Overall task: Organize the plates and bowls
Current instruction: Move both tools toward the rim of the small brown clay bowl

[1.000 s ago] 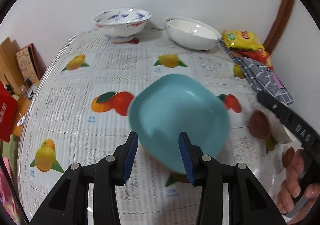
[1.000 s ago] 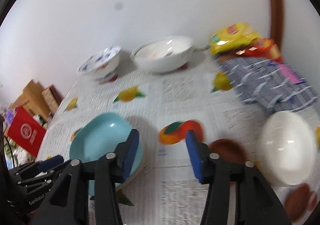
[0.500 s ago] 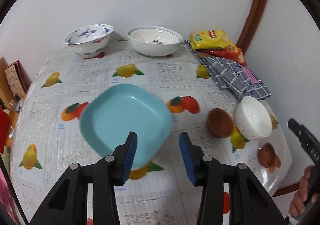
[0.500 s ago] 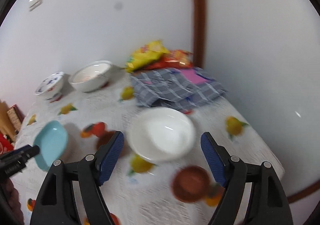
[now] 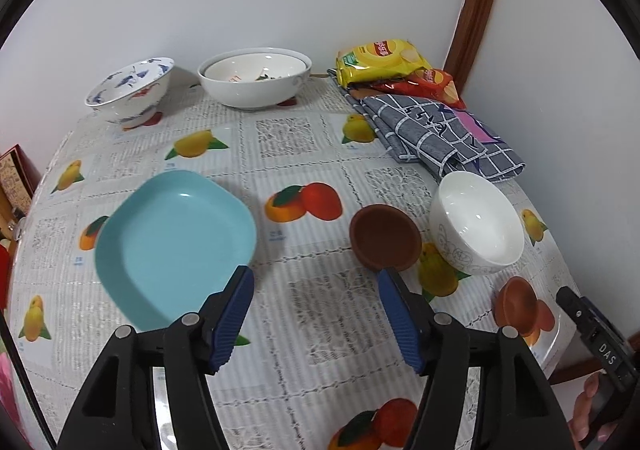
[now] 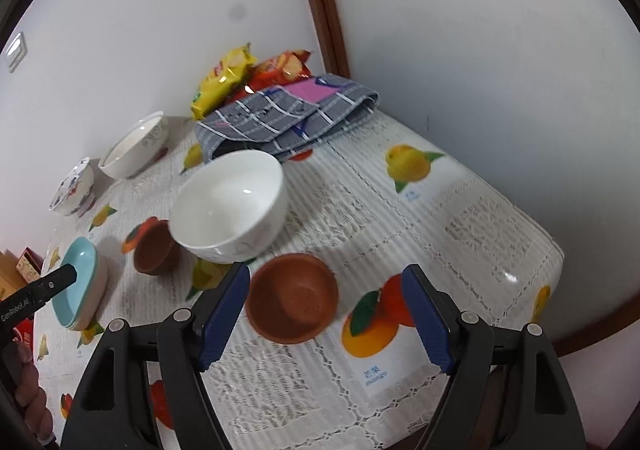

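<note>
Hovering my left gripper point(image 5: 314, 314) over the bench point(image 5: 288, 138), jaws opening, nothing between them. Teal plate point(image 5: 176, 246) sits just left of it; in the right view it looks stacked on others, though edges blur. Right gripper point(image 6: 326, 314) stands wide and empty above a small brown bowl point(image 6: 292, 298). White bowl point(image 6: 230, 206) beside a second brown bowl point(image 6: 154, 250)

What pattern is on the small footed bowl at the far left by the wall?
The footed bowl is white with blue and red painted figures, clearest in the left wrist view.
</note>
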